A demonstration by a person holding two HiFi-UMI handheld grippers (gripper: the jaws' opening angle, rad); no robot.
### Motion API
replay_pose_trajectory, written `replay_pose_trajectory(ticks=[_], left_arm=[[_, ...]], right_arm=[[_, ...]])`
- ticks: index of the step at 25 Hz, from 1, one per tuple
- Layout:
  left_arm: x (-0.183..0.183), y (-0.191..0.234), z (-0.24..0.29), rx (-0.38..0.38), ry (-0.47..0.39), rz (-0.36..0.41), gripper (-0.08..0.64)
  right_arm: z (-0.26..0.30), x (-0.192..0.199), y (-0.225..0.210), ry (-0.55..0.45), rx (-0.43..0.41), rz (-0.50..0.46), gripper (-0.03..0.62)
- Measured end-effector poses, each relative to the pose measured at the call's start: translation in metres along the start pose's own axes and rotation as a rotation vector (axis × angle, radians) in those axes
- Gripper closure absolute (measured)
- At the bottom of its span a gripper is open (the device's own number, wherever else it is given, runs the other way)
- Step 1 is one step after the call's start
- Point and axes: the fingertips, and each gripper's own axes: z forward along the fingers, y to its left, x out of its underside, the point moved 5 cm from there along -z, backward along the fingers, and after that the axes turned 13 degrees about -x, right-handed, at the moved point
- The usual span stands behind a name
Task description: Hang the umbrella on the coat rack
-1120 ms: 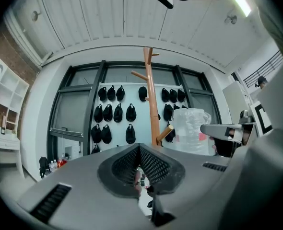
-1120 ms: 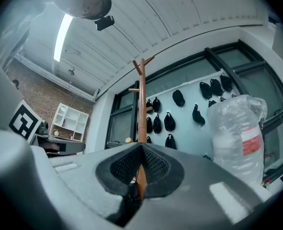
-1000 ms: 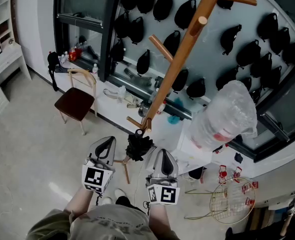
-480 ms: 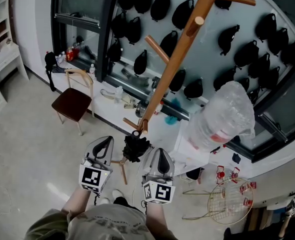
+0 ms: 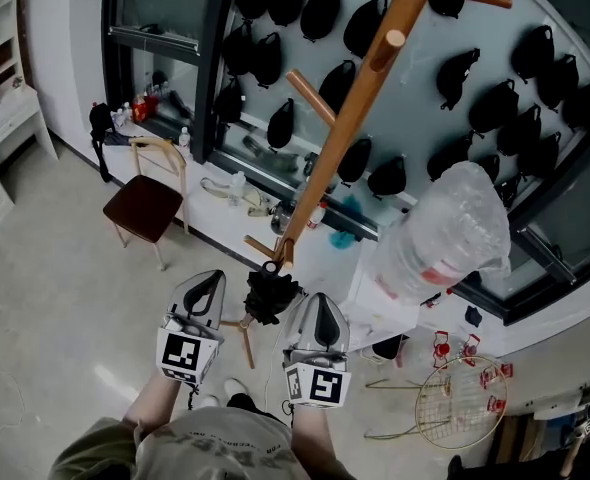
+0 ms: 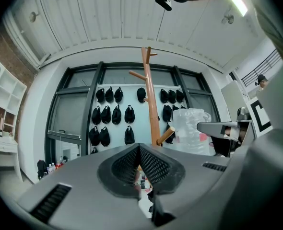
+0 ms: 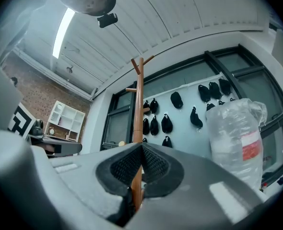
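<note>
Nearest, at 6 o'clock in the head view: left gripper [image 5: 212,280] and right gripper [image 5: 320,301], side by side, both pointing toward 12 o'clock. In the left gripper view the fingers [image 6: 127,163] are pressed fully together, with nothing between them. The right gripper view shows the same: its fingers [image 7: 127,166] meet at the tip and grip nothing, and the rack pole shows only in the distance behind the notch. Umbrella [image 5: 270,294]: black, folded, bunched, lying between the two gripper tips and slightly beyond them. It is just beside the right tip, and contact cannot be confirmed. Its top sits right under a short low peg [image 5: 265,247] of the coat rack [image 5: 350,133] and appears to hang there. The rack pole is orange-brown wood and runs from the umbrella toward 1 o'clock, with more pegs higher up. On the pale floor [image 5: 55,308], a chair [image 5: 147,203] with a dark seat stands at 10 o'clock. A plastic-wrapped bundle [image 5: 445,233] is at 2 o'clock and a wire basket [image 5: 462,400] at 4 o'clock. Farthest: rows of black caps [image 5: 375,23] on the light wall panel, 11 to 2 o'clock.
</note>
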Motion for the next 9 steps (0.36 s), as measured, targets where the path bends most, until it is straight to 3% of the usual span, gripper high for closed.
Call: replay_pose_trajectory(ticks=[9], left_arm=[[0.0044,-0.0025,0.0009,0.009,0.020,0.002,0.551]], right_arm=[[-0.0006,-0.0045,-0.0051,-0.013,0.007,0.012,0.594]])
